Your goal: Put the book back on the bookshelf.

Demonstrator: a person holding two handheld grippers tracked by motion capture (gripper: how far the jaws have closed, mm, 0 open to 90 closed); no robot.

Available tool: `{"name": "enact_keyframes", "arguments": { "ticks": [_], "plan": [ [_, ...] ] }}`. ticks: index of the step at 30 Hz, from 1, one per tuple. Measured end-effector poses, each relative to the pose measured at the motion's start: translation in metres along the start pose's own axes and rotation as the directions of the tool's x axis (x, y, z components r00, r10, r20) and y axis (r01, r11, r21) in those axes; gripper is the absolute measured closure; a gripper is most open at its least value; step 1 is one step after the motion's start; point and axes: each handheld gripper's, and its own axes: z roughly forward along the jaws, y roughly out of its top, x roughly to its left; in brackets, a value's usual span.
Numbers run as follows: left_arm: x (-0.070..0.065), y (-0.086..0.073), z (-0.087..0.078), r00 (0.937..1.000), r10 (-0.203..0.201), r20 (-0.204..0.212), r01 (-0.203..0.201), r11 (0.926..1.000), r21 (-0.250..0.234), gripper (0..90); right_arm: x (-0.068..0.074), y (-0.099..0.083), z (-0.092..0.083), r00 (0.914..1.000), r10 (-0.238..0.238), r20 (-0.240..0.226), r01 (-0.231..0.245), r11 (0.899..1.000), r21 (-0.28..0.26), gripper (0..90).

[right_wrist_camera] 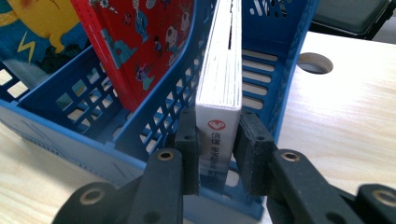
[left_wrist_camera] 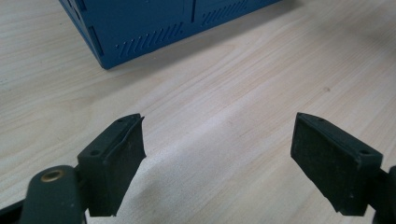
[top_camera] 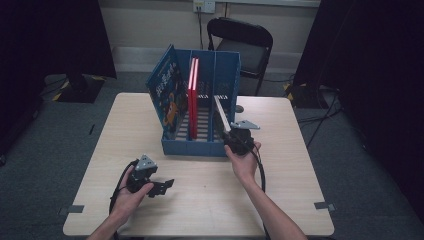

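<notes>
A blue three-slot file rack [top_camera: 200, 147] stands on the far middle of the table. A blue picture book [top_camera: 167, 92] leans in its left slot and a red book [top_camera: 193, 95] stands in the middle slot. A white book [top_camera: 220, 112] sits tilted in the right slot, its lower spine end towards me. My right gripper [top_camera: 227, 131] is shut on that end. In the right gripper view the pads [right_wrist_camera: 187, 140] press both covers of the white book [right_wrist_camera: 219, 84] beside the red book [right_wrist_camera: 135, 46]. My left gripper [top_camera: 162, 187] lies low at the table's front left, open and empty [left_wrist_camera: 217, 154].
The rack's front corner [left_wrist_camera: 140, 28] is ahead of the left gripper. A round cable hole [right_wrist_camera: 315, 63] in the table [top_camera: 200, 210] lies just right of the rack. A black chair [top_camera: 245, 45] stands behind the table. Tape marks [top_camera: 325, 205] sit near the front corners.
</notes>
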Motion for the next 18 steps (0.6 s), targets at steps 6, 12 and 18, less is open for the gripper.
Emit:
{"name": "enact_keyframes", "arguments": {
  "ticks": [6,12,18],
  "plan": [
    [0.001,0.001,0.001,1.0,-0.006,0.002,0.006,1.0,-0.003,17.4,0.003,0.007,0.008,1.0,0.005,0.006,-0.005,1.0,-0.003,72.4],
    [-0.002,0.004,0.004,0.9999,0.004,0.011,-0.004,1.0,0.005,17.5,0.01,0.014,0.015,1.0,-0.004,0.004,0.004,1.0,-0.007,70.7],
    [0.0,0.004,0.004,0.9999,-0.009,0.01,0.009,1.0,0.002,17.5,0.015,0.018,0.024,1.0,-0.006,0.005,0.006,1.0,-0.005,69.4]
  ]
}}
